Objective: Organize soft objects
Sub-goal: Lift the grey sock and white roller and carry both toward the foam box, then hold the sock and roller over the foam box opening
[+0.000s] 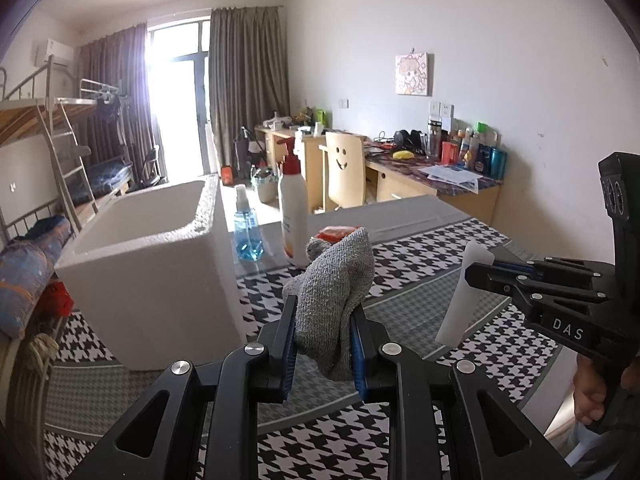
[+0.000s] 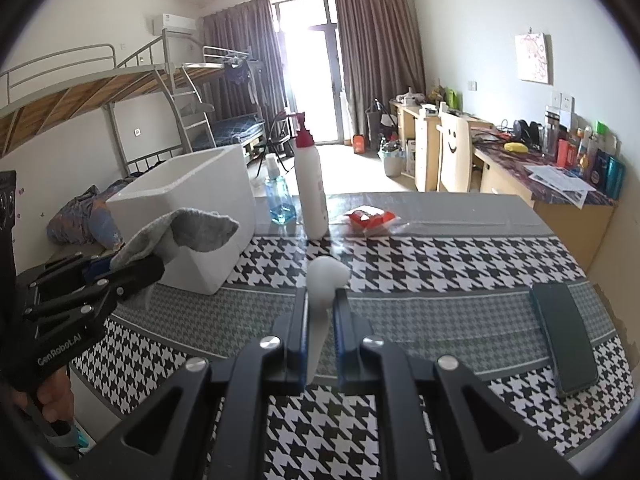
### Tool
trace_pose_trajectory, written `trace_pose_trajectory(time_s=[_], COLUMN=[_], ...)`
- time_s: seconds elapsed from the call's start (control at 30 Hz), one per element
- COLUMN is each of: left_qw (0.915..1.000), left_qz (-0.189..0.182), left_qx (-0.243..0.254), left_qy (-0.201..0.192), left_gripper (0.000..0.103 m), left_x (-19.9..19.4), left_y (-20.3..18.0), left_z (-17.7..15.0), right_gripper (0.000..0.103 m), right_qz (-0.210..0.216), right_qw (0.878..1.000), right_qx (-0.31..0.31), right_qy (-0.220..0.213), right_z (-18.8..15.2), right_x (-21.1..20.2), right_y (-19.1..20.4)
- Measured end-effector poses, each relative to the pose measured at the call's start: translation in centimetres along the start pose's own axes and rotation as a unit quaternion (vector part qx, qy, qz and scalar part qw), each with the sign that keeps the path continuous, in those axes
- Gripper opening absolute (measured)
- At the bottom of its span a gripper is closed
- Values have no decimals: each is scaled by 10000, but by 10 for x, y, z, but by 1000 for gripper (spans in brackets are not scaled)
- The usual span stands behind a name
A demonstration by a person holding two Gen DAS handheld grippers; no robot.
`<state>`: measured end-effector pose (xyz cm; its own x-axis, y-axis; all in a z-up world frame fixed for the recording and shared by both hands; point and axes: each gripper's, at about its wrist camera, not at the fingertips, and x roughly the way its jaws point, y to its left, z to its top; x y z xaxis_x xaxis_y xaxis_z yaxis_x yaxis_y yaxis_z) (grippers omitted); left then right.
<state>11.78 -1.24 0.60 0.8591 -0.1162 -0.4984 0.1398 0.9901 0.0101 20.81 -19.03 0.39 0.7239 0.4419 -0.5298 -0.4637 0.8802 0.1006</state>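
A grey knitted cloth hangs bunched between the pads of my left gripper, which is shut on it above the houndstooth tablecloth. In the right wrist view the same grey cloth droops from the left gripper just in front of the white foam box. My right gripper is shut on a white soft item that sticks up past its fingertips. From the left wrist view, this white item juts from the right gripper at the right.
The open white foam box stands at the table's left. Behind it are a blue spray bottle, a white pump bottle and a red packet. A dark flat case lies at the right. A hand grips the right handle.
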Motion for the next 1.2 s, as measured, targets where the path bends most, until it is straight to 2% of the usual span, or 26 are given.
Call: trace_pose_trajectory(time_s=[0.4, 1.2], left_qw=[9998, 9978], left_qz=[140, 479], left_qx=[-9, -65], left_qy=[-122, -444], left_gripper=[24, 24], left_x=[-2, -5], left_y=[12, 36], left_z=[12, 42], right_gripper=[14, 14], right_qz=[-110, 88], right_qw=[9998, 9990], right_qx=[19, -201], right_qy=[-156, -385], right_z=[20, 58], right_x=[2, 11], right_y=[4, 34])
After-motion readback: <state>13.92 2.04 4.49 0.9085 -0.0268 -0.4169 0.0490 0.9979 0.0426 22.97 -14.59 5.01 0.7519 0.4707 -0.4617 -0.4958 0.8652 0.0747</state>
